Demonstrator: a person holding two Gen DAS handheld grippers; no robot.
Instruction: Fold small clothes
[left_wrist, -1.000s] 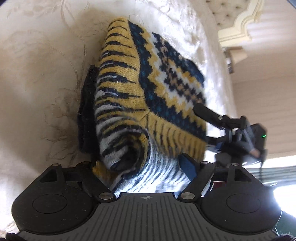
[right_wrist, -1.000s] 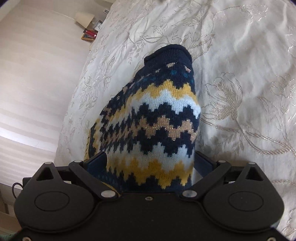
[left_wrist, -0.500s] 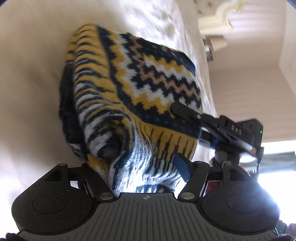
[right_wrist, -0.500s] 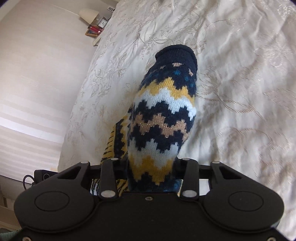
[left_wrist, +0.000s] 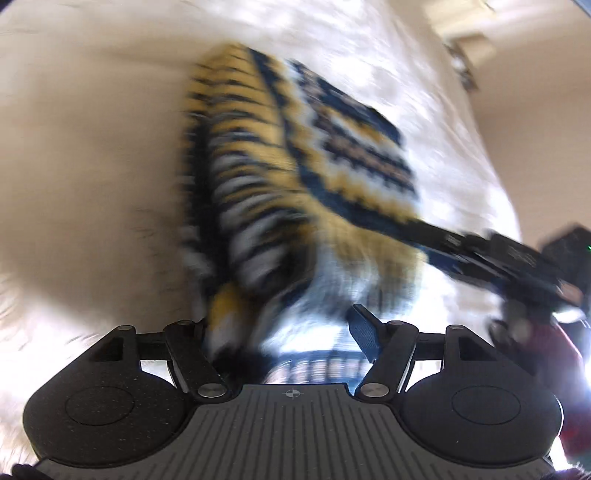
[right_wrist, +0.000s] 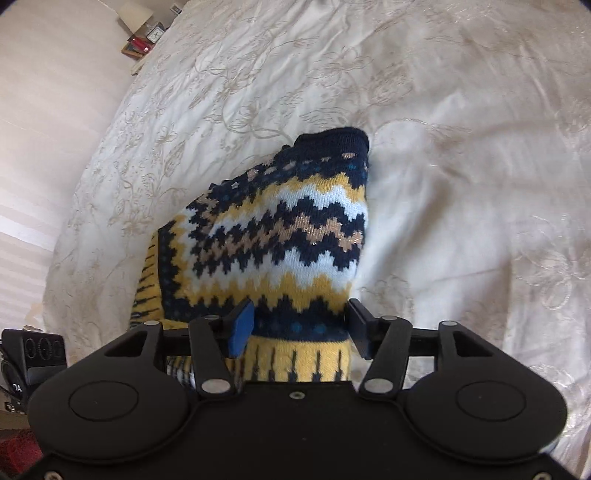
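A knitted sweater (right_wrist: 288, 229) with navy, yellow and white zigzags lies folded on the cream bedspread (right_wrist: 461, 184), navy collar at the far end. Its yellow hem sits between the pads of my right gripper (right_wrist: 299, 321). Those jaws are opening, but the knit still fills the whole gap. The left wrist view is blurred by motion. There the striped, bunched side of the sweater (left_wrist: 266, 192) runs into my left gripper (left_wrist: 280, 326) and hides the left finger, while the blue right pad (left_wrist: 364, 332) shows. My right gripper (left_wrist: 443, 240) reaches onto the sweater from the right.
The embroidered bedspread spreads out on all sides of the sweater. A bedside table (right_wrist: 144, 37) with a lamp, a clock and books stands at the far left by a pale wall. A red sleeve (left_wrist: 557, 354) shows behind the right gripper. Bright window light glares at lower right.
Both grippers have swept across the bed with the sweater's near end. The right jaws went from wide to pinched on the hem, then spread partway again. The left view has become blurred.
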